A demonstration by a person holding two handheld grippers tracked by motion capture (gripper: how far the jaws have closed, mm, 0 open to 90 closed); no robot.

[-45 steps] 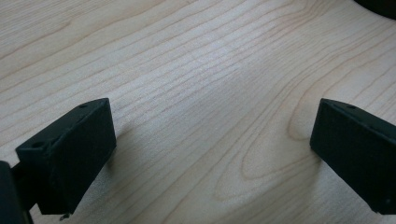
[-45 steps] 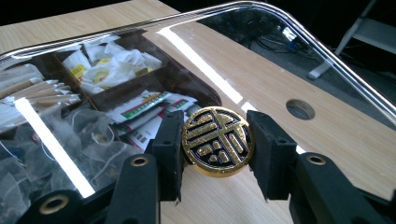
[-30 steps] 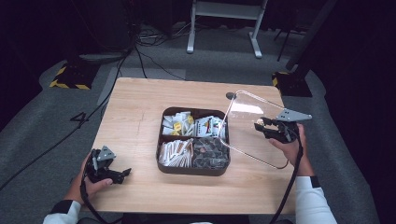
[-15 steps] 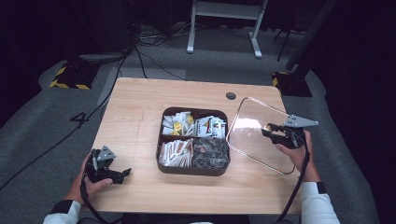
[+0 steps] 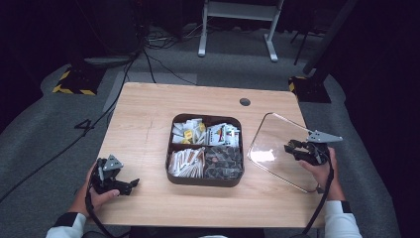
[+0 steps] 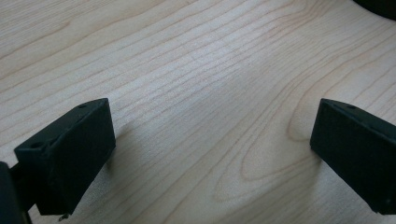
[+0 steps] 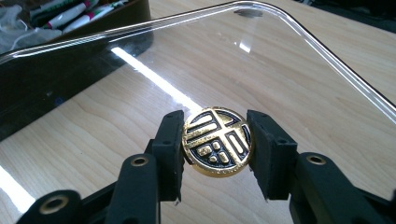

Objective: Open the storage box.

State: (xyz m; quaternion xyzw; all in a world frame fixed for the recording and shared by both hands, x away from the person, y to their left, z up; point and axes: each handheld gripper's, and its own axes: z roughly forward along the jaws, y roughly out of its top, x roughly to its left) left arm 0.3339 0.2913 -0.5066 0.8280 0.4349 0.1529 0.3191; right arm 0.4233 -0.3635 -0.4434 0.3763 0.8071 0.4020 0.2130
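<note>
your right gripper (image 5: 297, 147) is pinching the round gold knob (image 7: 217, 141) of the clear lid (image 5: 277, 151), a black pad pressed on each side of it. a second ago that lid stood tilted up over the right edge of the brown tray (image 5: 171, 148); it now sits lower and further right – almost flat over the table (image 5: 148, 114), beside the tray and apart from it. your left gripper (image 5: 119, 183) has stayed at the near left corner, jaws spread wide with bare wood between them. the right gripper view gives you the knob's black-and-gold pattern and the lid's rim against the tray wall; the high view gives the tray's four open compartments of packets – and the lid's far edge hanging past the table's right side.
</note>
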